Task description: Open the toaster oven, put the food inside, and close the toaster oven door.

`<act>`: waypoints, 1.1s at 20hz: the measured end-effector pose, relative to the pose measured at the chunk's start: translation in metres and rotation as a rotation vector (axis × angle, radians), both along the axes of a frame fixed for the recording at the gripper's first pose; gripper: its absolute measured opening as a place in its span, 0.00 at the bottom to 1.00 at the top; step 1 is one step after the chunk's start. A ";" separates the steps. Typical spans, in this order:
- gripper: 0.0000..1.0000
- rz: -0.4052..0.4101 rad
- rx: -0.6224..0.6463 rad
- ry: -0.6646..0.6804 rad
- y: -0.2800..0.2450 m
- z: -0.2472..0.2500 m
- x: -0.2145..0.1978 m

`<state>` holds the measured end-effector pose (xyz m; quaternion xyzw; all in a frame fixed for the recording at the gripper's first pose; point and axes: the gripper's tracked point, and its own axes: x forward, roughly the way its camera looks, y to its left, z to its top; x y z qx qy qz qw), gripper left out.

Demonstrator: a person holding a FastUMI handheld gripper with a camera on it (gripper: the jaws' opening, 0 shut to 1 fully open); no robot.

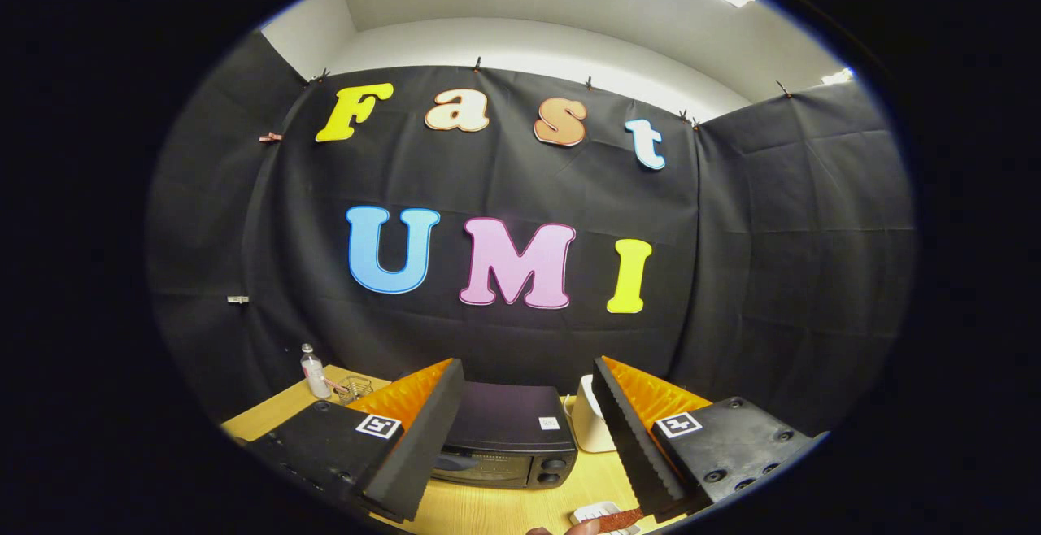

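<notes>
My claw (529,437) hangs wide open with nothing between its fingers, raised above the tabletop (496,511) and looking out level across it. One black toaster oven (508,441) sits just ahead between the fingers, its door shut and two knobs stacked at its right end. One small wire basket (354,389) stands beyond my left finger; something lies in it, though I cannot make out what. Beside it stands one clear bottle (313,372) with a white cap. One cream-coloured container (587,421) sits just right of the oven. Near my right fingertip a small white tray (592,512) holds a brownish piece of food (620,519), touched by a fingertip (581,528). The tabletop is pale wood; black cloth walls the booth under a white ceiling.
</notes>
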<state>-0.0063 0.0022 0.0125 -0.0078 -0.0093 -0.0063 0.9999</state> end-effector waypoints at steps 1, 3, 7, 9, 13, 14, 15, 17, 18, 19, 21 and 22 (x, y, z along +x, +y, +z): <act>0.97 -0.002 0.001 -0.001 0.000 0.001 0.000; 0.97 -0.001 0.003 -0.003 -0.001 0.001 0.001; 0.97 0.001 0.012 0.002 0.001 -0.001 0.001; 0.97 0.003 0.015 0.004 0.002 -0.001 -0.001; 0.97 0.009 0.012 0.009 0.005 -0.003 0.000; 0.97 0.009 0.010 0.010 0.006 -0.003 0.000; 0.97 0.009 0.011 0.010 0.005 -0.003 0.001; 0.97 0.011 0.014 0.010 0.006 -0.003 0.001; 0.97 0.010 0.013 0.009 0.006 -0.003 0.000; 0.97 0.010 0.013 0.008 0.006 -0.004 0.000; 0.97 0.012 0.011 0.012 0.007 -0.005 0.001; 0.97 0.013 0.011 0.013 0.007 -0.005 0.001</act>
